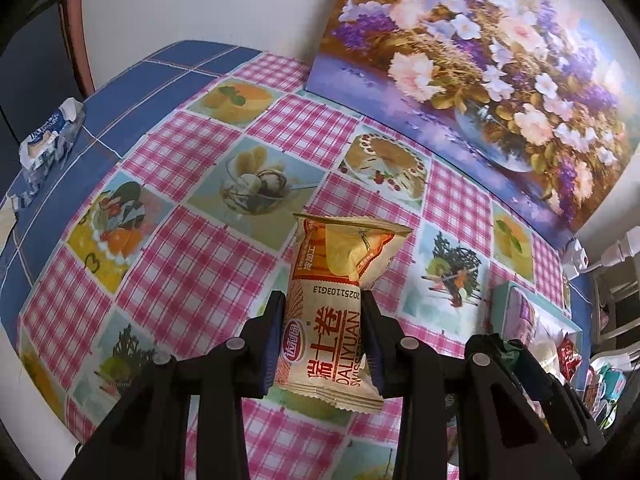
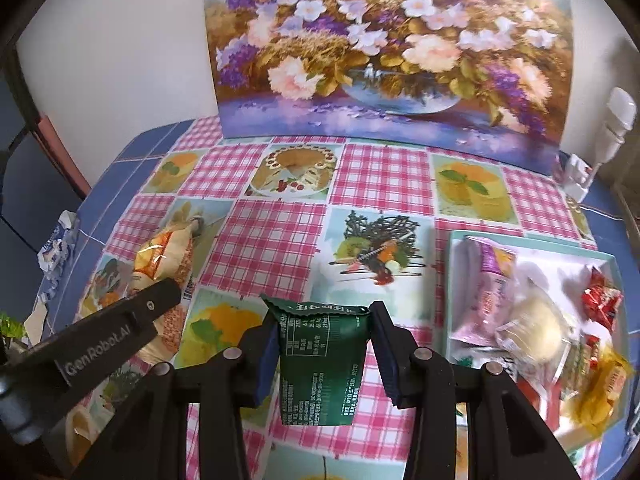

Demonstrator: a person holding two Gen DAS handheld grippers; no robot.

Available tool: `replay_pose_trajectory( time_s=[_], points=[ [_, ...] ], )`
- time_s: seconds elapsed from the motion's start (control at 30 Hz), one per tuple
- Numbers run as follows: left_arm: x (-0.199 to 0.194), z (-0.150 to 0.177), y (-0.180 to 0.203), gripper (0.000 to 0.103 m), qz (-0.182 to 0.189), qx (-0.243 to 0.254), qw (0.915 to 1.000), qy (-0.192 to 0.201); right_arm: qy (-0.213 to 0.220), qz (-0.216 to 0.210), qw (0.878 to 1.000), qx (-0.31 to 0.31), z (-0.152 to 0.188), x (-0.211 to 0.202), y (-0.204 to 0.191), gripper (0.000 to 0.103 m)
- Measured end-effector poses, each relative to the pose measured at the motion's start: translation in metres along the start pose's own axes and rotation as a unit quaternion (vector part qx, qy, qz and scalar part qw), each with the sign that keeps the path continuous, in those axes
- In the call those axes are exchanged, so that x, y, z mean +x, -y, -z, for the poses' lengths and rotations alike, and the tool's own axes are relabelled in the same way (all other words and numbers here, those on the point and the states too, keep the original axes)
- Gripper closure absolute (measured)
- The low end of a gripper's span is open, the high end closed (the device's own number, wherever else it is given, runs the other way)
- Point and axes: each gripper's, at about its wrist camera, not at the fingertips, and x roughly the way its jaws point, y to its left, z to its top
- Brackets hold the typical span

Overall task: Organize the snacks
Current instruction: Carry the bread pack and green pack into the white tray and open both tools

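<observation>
- Pinched between the left gripper's (image 1: 324, 334) jaws is a cream swiss roll packet (image 1: 334, 308), held above the checked tablecloth (image 1: 180, 248).
- Right gripper (image 2: 324, 346) squeezes a green packet (image 2: 322, 364), also off the table.
- Both wrappers look slippery; a loose pinch could let either slide out.
- The tray (image 2: 532, 242) at right is already crowded with snacks, so new packets might spill over its rim.
- A blue-and-white packet (image 1: 50, 136) lies far left, well apart.

Beyond the jaws, propped against the white wall (image 2: 120, 40): large painted canvas of purple and pink flowers (image 2: 384, 48). Right of it, white plug adapter (image 2: 576, 176). Underneath, pink-checked dessert-print cloth (image 2: 280, 232) on blue-tiled surface (image 1: 132, 92).
</observation>
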Motion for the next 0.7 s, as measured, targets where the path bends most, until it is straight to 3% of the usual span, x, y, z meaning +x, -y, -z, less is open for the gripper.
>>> replay_pose_trajectory(
  time_s=[0.3, 0.57, 0.7],
  points=[
    [-0.021, 0.023, 0.017, 0.065, 0.007, 0.021, 0.9995, 0.021, 0.024, -0.005, 0.999, 0.027, 0.017, -0.035, 0.025, 0.058],
    [-0.029, 0.042, 0.049, 0.065, 0.013, 0.077, 0.9966, 0.028, 0.043, 0.014, 0.997, 0.065, 0.033, -0.064, 0.066, 0.058],
    [-0.026, 0.054, 0.074, 0.065, 0.036, 0.113, 0.9928, 0.014, 0.051, 0.032, 0.994, 0.09, 0.037, -0.076, 0.092, 0.058]
  ],
)
